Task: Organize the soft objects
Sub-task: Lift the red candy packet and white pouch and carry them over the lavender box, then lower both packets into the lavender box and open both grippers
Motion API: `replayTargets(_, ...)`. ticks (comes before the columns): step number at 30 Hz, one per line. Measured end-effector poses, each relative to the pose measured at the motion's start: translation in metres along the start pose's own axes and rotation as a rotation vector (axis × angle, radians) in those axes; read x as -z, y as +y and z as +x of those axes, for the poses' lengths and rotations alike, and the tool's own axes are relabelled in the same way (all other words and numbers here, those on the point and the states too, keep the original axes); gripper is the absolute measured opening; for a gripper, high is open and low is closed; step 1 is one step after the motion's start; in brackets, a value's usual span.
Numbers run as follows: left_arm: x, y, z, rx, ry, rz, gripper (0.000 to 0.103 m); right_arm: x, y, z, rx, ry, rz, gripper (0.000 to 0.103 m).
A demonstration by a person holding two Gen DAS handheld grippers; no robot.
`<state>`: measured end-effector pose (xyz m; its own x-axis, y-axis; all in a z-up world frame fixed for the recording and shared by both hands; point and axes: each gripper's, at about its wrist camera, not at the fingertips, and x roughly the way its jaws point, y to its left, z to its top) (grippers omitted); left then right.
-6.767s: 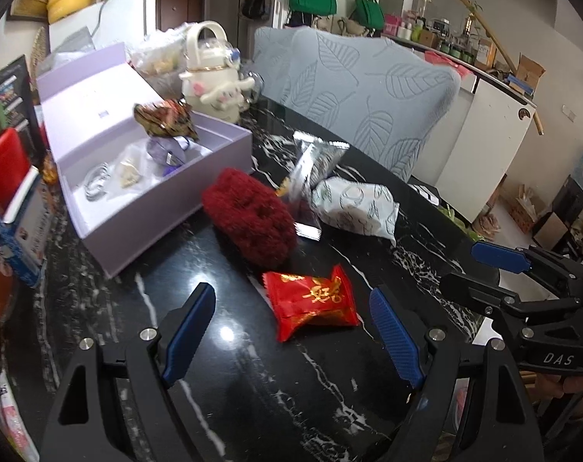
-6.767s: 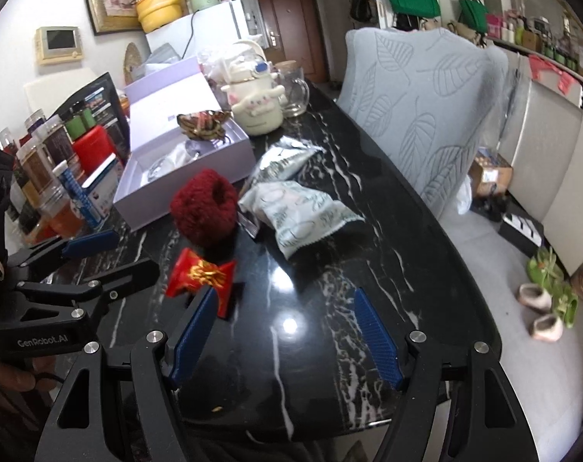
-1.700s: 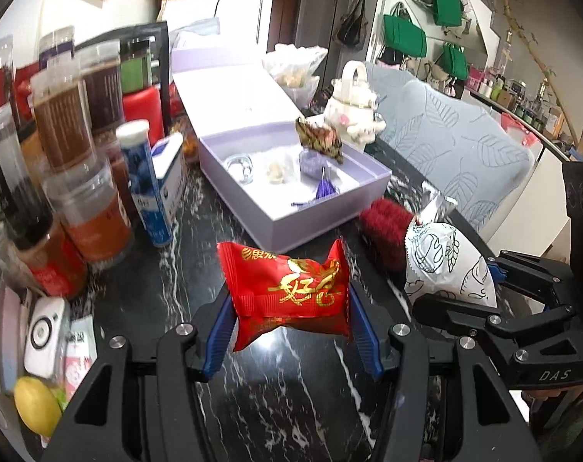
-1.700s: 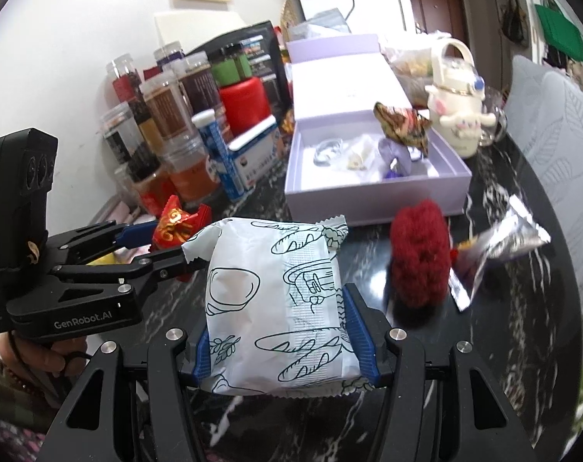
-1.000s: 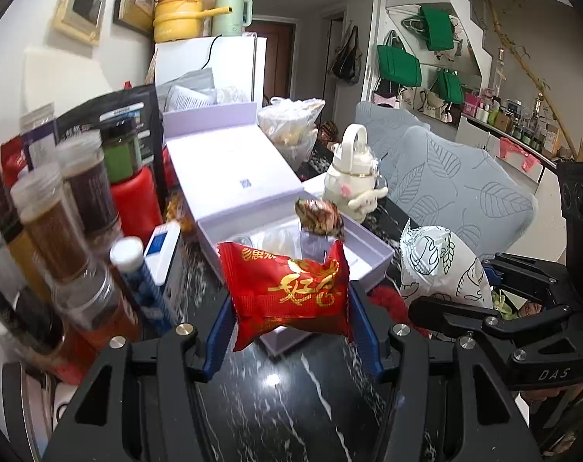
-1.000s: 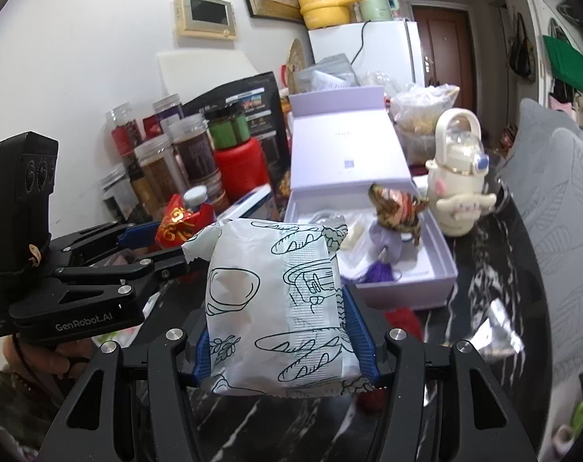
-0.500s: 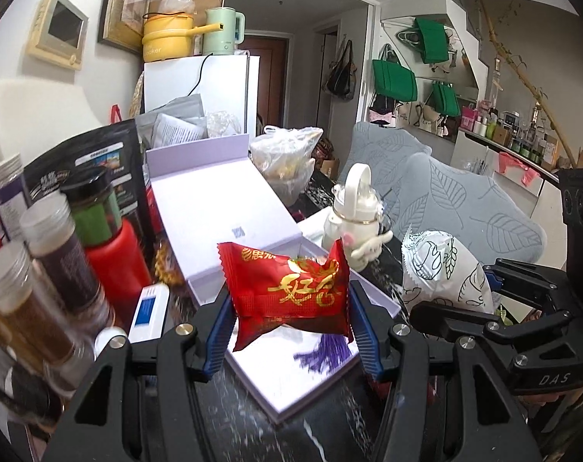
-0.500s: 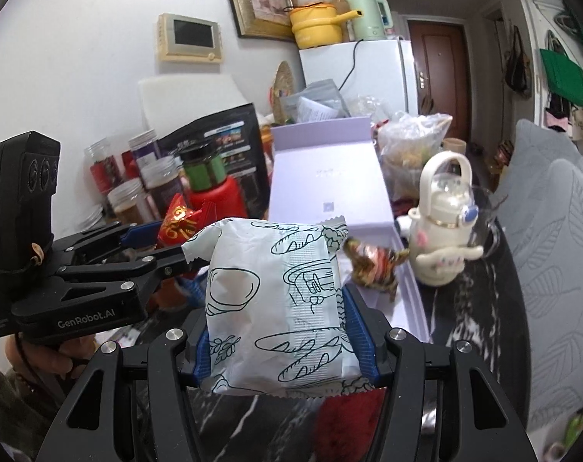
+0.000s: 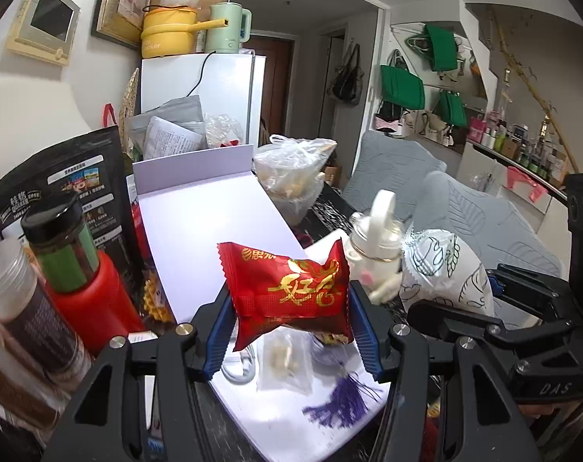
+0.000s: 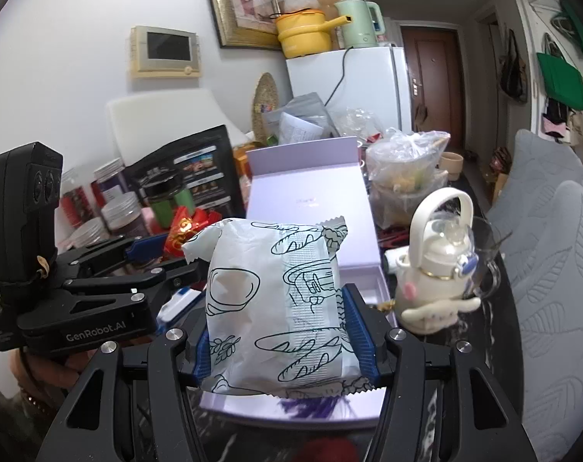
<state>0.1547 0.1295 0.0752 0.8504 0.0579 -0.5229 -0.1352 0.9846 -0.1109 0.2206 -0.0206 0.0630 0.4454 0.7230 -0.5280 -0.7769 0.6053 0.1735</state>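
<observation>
My left gripper [image 9: 291,331] is shut on a red snack packet [image 9: 291,292] with gold writing and holds it above the open lilac box [image 9: 291,415]. My right gripper [image 10: 281,338] is shut on a white bread packet [image 10: 276,308] with line drawings and holds it over the same box [image 10: 362,288]. The right gripper with its white packet [image 9: 441,273] shows at the right of the left wrist view. The left gripper with the red packet [image 10: 185,225] shows at the left of the right wrist view. The box holds a purple tassel [image 9: 337,400] and a small clear bag [image 9: 285,362].
Jars and a red bottle [image 9: 79,288] crowd the left of the box. A white teapot figure [image 10: 437,265] stands right of it, a plastic bag of food [image 10: 405,165] behind. The box lid [image 9: 210,231] stands open at the back. A red fuzzy object [image 10: 326,448] lies in front.
Both grippers have moved forward and closer over the lilac box, each still holding its packet. The box interior now sits directly beneath the fingers.
</observation>
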Motion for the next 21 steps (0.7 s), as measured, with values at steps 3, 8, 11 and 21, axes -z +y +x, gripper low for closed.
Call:
replayTargets(3,-0.003,0.006,0.012,-0.014,0.003,-0.016,0.055,-0.006,-0.005,0.01,0.004,-0.004,0.003,0.058)
replayTargets(8,0.004,0.014,0.039,-0.013,0.072,-0.016,0.055,-0.01,-0.015,0.031,-0.005,0.002,0.033,0.058)
replayTargets(11,0.009,0.017,0.056,-0.025,0.12,-0.012,0.055,-0.008,-0.018,0.044,-0.001,0.02,0.034,0.058)
replayTargets(21,0.033,0.013,0.097,-0.049,0.277,0.05,0.055,0.015,-0.031,0.089,0.012,0.138,0.06,0.058)
